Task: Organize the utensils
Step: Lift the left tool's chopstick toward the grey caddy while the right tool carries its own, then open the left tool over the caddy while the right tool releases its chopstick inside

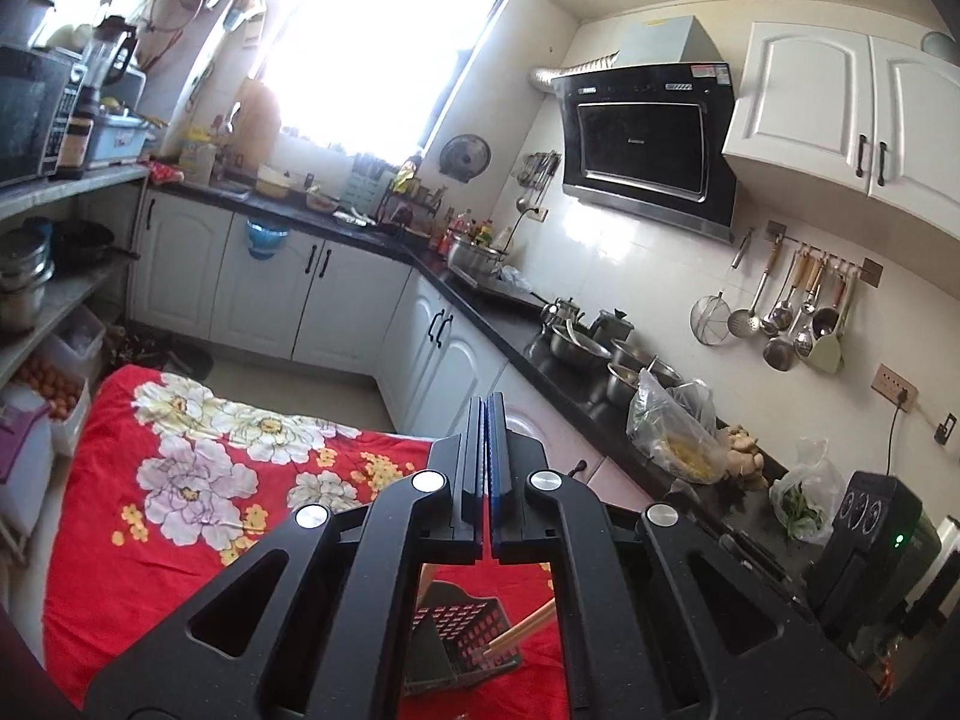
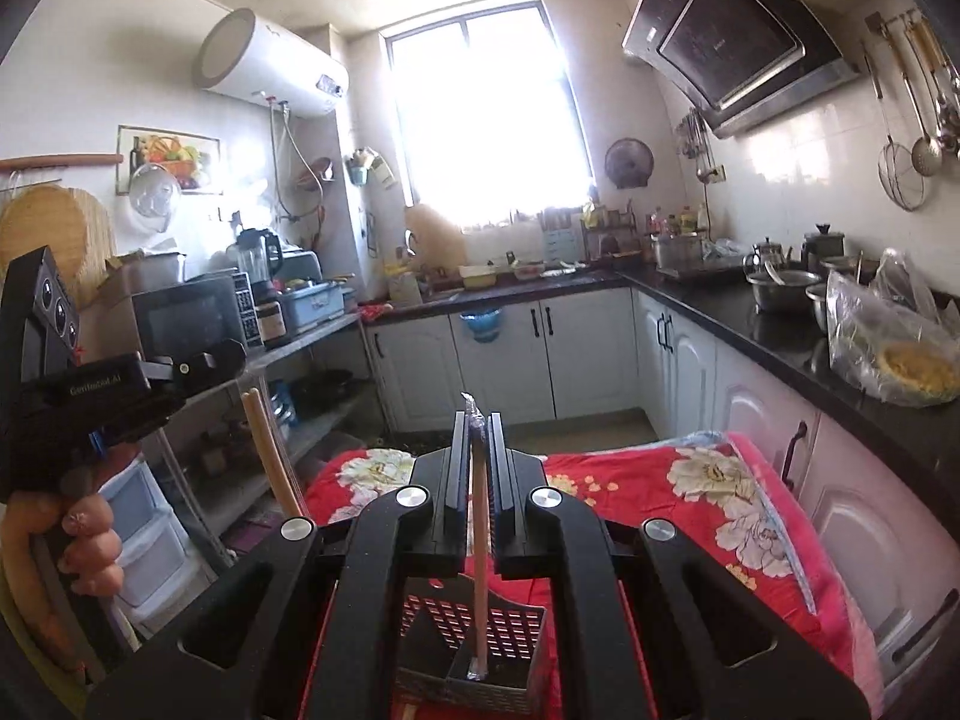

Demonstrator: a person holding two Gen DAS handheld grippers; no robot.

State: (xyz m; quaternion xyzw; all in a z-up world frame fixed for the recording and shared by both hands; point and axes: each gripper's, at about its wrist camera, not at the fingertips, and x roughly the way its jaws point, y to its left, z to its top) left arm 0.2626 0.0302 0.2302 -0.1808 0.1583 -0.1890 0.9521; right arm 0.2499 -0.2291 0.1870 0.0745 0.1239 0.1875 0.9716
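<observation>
My right gripper (image 2: 478, 414) is shut on a thin pinkish chopstick in clear wrap (image 2: 478, 540). The stick's lower end reaches into a black perforated utensil holder (image 2: 510, 630) on the table with the red floral cloth (image 2: 660, 480). Bare wooden chopsticks (image 2: 270, 450) lean up to the left of the holder. In the left wrist view my left gripper (image 1: 487, 405) is shut with nothing between its fingers. Below it lie the holder (image 1: 462, 630) and the leaning chopsticks (image 1: 522, 630). A hand (image 2: 84, 540) grips the left gripper's housing (image 2: 60, 360).
A black L-shaped counter (image 1: 540, 360) with steel bowls (image 1: 579, 345) and plastic bags (image 1: 678, 432) runs along the right. Ladles hang on the wall (image 1: 792, 312). An open shelf with a microwave (image 2: 192, 312) stands at the left. White cabinets (image 2: 588, 348) line the far wall.
</observation>
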